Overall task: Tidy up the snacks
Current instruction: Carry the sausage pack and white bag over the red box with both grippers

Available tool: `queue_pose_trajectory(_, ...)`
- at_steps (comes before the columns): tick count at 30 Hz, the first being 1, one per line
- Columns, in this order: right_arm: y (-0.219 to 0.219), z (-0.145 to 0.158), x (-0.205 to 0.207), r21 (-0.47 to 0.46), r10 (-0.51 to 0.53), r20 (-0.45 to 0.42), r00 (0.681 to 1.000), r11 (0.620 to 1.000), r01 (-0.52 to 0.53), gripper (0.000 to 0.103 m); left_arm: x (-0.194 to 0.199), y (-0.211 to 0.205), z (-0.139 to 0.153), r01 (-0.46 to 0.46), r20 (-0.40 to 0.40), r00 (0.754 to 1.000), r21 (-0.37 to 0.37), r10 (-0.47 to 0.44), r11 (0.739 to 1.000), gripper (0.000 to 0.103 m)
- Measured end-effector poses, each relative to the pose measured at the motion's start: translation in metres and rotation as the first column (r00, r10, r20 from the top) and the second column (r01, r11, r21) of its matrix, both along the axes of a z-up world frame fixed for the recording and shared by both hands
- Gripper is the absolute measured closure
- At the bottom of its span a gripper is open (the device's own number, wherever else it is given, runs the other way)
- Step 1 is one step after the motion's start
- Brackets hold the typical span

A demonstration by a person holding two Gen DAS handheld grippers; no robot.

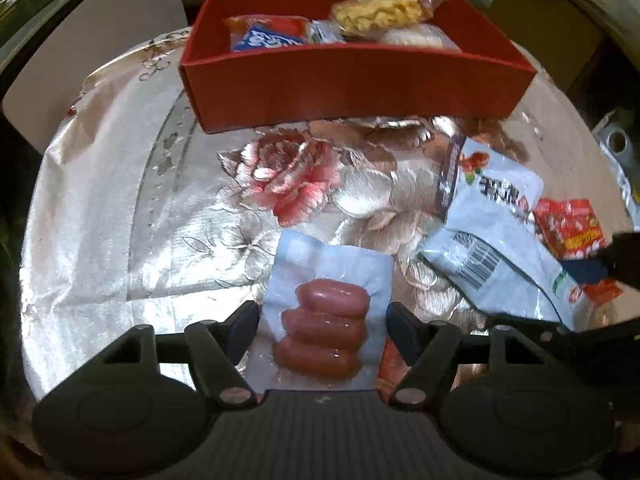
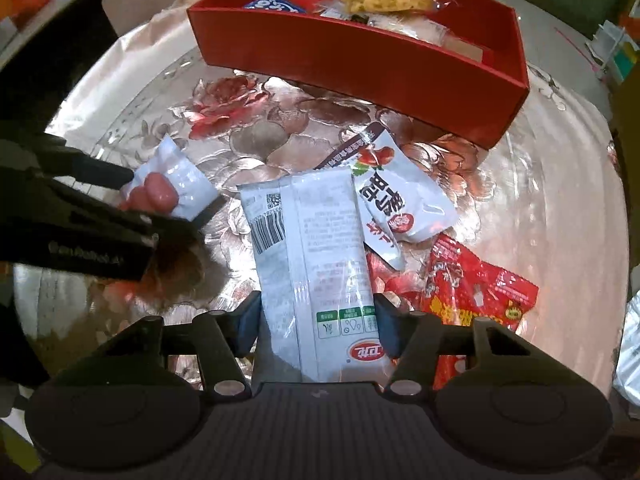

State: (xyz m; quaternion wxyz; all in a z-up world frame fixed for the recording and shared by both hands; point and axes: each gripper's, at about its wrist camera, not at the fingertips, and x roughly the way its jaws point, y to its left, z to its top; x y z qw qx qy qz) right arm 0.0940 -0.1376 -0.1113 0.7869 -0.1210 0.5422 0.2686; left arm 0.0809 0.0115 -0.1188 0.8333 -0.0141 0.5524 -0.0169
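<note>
**Snacks half sorted, both grippers gripping packs**

The red box (image 1: 352,80) at the far side of the table already holds several snacks: a blue-and-red pack (image 1: 266,36) on the left and a clear bag of yellow crisps (image 1: 380,10) to its right, with a pale bag below that. By my reading the job is roughly half done.

The left gripper (image 1: 322,320) is clamped on a sausage pack (image 1: 324,328), three pink sausages in clear film, held over the flowered cloth (image 1: 120,200) near the box. The right gripper (image 2: 316,320) is closed on a long white packet (image 2: 316,248), its back face up.

Left on the cloth: a white pouch (image 2: 396,200) just right of the packet, and a red packet (image 2: 476,288) further right and nearer, partly under both.

Writing: the packet shows a barcode, a QR code and a red oval logo, its text too small to read. The pouch bears large dark Chinese characters; the red packet has yellow lettering, unreadable.
</note>
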Motion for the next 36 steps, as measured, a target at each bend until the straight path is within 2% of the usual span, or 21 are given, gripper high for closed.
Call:
queue_pose_trajectory(8, -0.020, 0.028, 0.007, 0.128, -0.081, 0.031, 0.996, 0.989, 0.076, 0.040, 0.006, 0.009, 0.023, -0.027, 0.050, 0.998, -0.085, 0.031, 0.996, 0.040)
queue_pose_trajectory(13, -0.036, 0.037, 0.016, 0.238, -0.134, -0.002, 0.991, 0.963, 0.130, 0.040, 0.009, 0.010, 0.031, -0.027, 0.064, 0.997, -0.127, 0.036, 0.991, 0.040)
queue_pose_trajectory(22, -0.052, 0.055, 0.030, 0.330, -0.205, 0.017, 0.979, 0.925, 0.188, 0.040, 0.019, 0.017, 0.050, -0.050, 0.106, 0.992, -0.179, 0.070, 0.983, 0.040)
queue_pose_trajectory(29, -0.054, 0.067, 0.041, 0.373, -0.231, 0.037, 0.972, 0.906, 0.201, 0.040, 0.031, 0.020, 0.065, -0.059, 0.151, 0.985, -0.190, 0.088, 0.980, 0.040)
queue_pose_trajectory(36, -0.051, 0.075, 0.050, 0.402, -0.241, 0.057, 0.969, 0.894, 0.199, 0.040, 0.041, 0.020, 0.077, -0.059, 0.200, 0.975, -0.167, 0.092, 0.984, 0.040)
